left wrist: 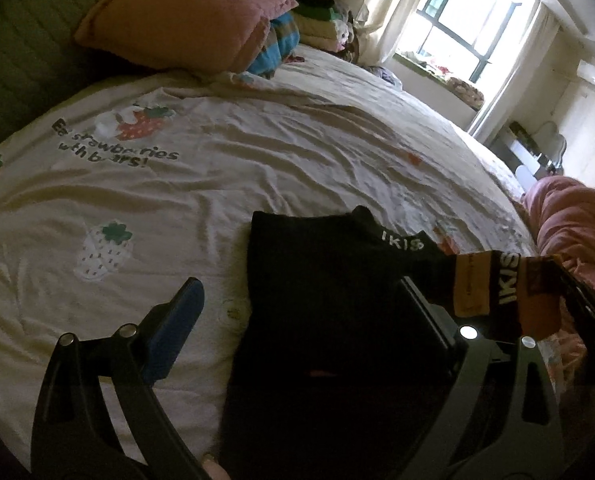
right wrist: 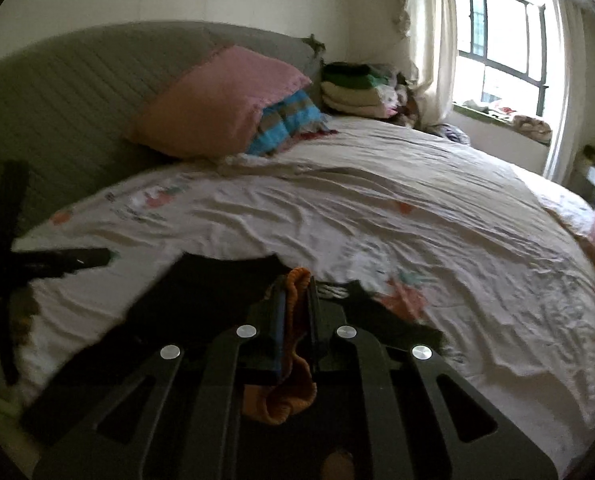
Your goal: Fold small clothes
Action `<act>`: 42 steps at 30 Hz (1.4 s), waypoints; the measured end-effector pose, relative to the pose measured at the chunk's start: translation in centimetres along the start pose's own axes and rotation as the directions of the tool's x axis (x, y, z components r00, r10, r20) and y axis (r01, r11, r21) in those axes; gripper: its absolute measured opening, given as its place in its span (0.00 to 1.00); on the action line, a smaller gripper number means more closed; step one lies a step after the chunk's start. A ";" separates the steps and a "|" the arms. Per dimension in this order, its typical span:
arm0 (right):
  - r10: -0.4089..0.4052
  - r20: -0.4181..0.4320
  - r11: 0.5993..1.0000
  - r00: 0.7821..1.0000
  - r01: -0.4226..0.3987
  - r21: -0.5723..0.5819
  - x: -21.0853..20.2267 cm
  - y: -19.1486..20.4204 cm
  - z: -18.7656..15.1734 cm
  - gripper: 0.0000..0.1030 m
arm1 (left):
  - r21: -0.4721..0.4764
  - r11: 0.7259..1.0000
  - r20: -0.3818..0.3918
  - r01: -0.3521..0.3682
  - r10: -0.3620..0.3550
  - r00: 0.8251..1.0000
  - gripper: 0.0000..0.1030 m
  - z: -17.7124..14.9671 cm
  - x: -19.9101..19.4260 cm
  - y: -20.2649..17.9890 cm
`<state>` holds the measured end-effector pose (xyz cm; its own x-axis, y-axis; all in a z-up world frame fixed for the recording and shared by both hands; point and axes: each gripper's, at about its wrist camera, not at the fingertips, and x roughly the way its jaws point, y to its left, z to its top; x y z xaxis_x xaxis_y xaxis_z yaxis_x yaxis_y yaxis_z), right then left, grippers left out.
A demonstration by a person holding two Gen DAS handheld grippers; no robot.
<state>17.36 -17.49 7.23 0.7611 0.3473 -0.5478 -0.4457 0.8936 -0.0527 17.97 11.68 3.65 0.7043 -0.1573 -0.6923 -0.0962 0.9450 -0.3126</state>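
A: where's the black underwear [left wrist: 321,320] now?

B: near edge of the strawberry sheet [left wrist: 257,152]. Right gripper [right wrist: 296,304] is clamped tight on its orange waistband [right wrist: 293,360], lifting that corner. Left gripper [left wrist: 297,292] is spread wide, gripping nothing.

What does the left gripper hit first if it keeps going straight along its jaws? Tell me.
Most likely the black garment on the bedsheet: it lies between and just ahead of the left gripper's open jaws. Depth is hard to judge through the fisheye lens.
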 end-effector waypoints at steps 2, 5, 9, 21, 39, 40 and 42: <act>-0.032 -0.015 0.999 0.999 0.032 -0.001 0.6 -0.8 -0.9 0.08 | 0.018 1.000 -0.009 -0.008 0.008 1.000 0.86 -0.2 0.5 -0.4; -0.075 -0.034 0.997 0.997 0.075 0.001 1.5 -1.9 -2.5 0.08 | 0.046 0.999 -0.027 -0.015 0.016 1.000 0.86 -0.6 1.4 -1.0; -0.108 -0.065 0.994 0.992 0.110 0.027 2.5 -2.9 -4.3 0.08 | 0.091 0.995 -0.053 -0.028 0.033 0.998 0.86 -1.2 2.9 -2.2; -0.139 -0.139 0.987 0.980 0.149 0.060 4.2 -4.1 -6.3 0.09 | 0.192 0.980 -0.102 -0.042 0.063 0.993 0.86 -2.6 5.9 -5.1; 0.136 -0.317 0.990 0.939 -0.117 0.081 7.0 1.4 -8.7 0.29 | 0.174 0.984 -0.219 -0.038 0.076 0.973 0.49 -4.4 8.9 -3.3; 0.136 -0.343 0.990 0.929 -0.115 0.082 7.5 1.4 -9.1 0.29 | 0.169 0.985 -0.221 -0.032 0.070 0.973 0.49 -4.5 8.9 -3.1; 0.133 -0.372 0.990 0.919 -0.105 0.094 7.9 1.2 -9.8 0.27 | 0.175 0.984 -0.223 -0.027 0.067 0.973 0.49 -4.7 8.9 -3.0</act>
<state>18.23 -16.48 -5.40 0.4650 0.3319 -0.8207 -0.4765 0.8752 0.0839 21.21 6.08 -4.61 0.5218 -0.1540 -0.8391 0.0091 0.9845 -0.1750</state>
